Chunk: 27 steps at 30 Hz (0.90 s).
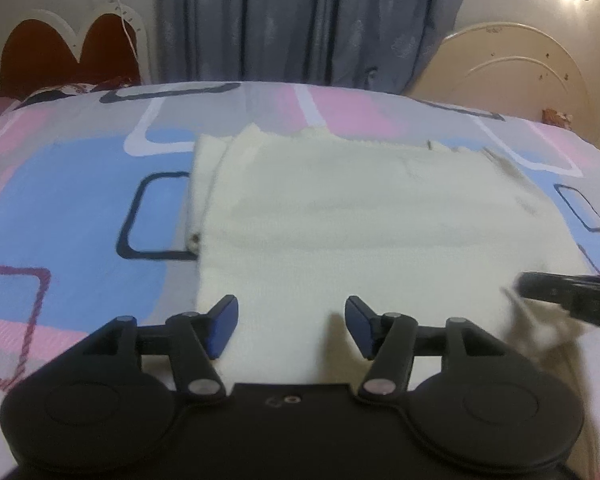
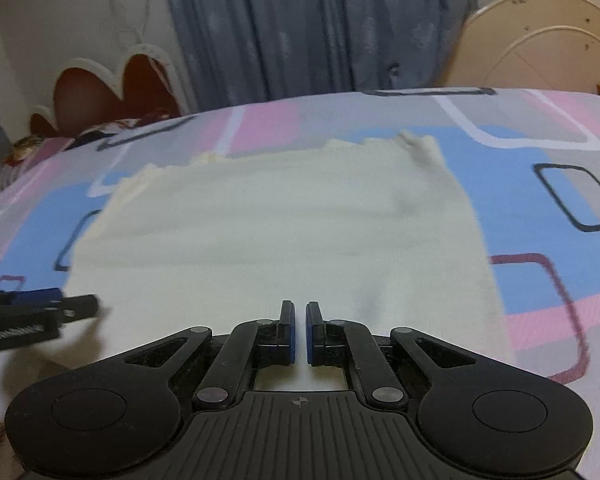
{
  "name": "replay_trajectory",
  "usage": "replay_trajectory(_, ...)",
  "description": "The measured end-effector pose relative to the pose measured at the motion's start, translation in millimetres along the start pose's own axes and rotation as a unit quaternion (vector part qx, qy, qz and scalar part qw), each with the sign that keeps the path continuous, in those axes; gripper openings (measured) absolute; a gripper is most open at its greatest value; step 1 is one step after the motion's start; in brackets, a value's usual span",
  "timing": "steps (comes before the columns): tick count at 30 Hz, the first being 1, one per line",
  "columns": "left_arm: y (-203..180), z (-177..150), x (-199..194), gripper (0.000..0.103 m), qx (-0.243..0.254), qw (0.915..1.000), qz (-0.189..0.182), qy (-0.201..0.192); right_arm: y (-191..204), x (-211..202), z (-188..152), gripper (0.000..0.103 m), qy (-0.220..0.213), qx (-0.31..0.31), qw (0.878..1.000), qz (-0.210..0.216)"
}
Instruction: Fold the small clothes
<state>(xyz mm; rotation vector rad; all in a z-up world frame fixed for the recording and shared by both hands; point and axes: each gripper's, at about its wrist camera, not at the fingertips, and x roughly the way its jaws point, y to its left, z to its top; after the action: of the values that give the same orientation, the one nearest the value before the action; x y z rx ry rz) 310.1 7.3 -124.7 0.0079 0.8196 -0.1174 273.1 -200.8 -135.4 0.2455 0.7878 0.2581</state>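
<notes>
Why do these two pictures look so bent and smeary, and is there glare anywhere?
Left wrist view: the fisheye lens curves the bedspread; the right gripper is smeared at the right edge, and a bright light flares top right. Right wrist view: the same bulge; the cream cloth looks soft and the left gripper is blurred at the left edge; no strong glare, even dim lighting.

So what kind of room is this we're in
Most likely a bedroom: the cream garment lies on a bed with a patterned bedsheet, a scalloped headboard stands behind it, and grey-blue curtains hang along the wall.
</notes>
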Motion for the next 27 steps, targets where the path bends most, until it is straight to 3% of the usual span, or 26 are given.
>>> replay_trajectory(5,1.8,-16.0,7.7,0.060,0.007,0.9999,0.007,0.010,15.2,9.4,-9.0,0.007,0.014,-0.015,1.000,-0.006)
replay_trajectory(13,5.6,-22.6,0.8,0.061,0.017,0.9998,0.010,0.006,-11.3,1.6,-18.3,0.008,0.015,0.004,0.999,-0.030)
replay_trajectory(18,8.9,-17.5,-4.7,0.062,-0.009,0.9998,0.006,0.018,-16.8,-9.2,-18.3,0.009,0.013,0.018,0.999,-0.034)
replay_trajectory(20,10.9,-15.1,-8.1,0.067,-0.024,0.9995,0.000,0.022,-13.1,-13.2,-16.9,0.021,0.009,0.015,0.999,-0.032)
replay_trajectory(21,11.5,-14.0,-10.6,0.072,-0.032,0.9992,-0.003,0.024,-10.2,-16.1,-16.1,0.042,0.002,0.012,0.999,-0.031)
replay_trajectory(22,11.7,-14.0,-12.8,0.073,-0.038,0.9990,-0.005,0.025,-6.7,-19.0,-15.5,0.057,-0.006,0.009,0.999,-0.031)
replay_trajectory(27,14.9,-15.9,-23.4,0.075,-0.078,0.9962,-0.021,0.031,4.1,-26.4,-11.5,0.057,-0.019,-0.005,1.000,-0.018)
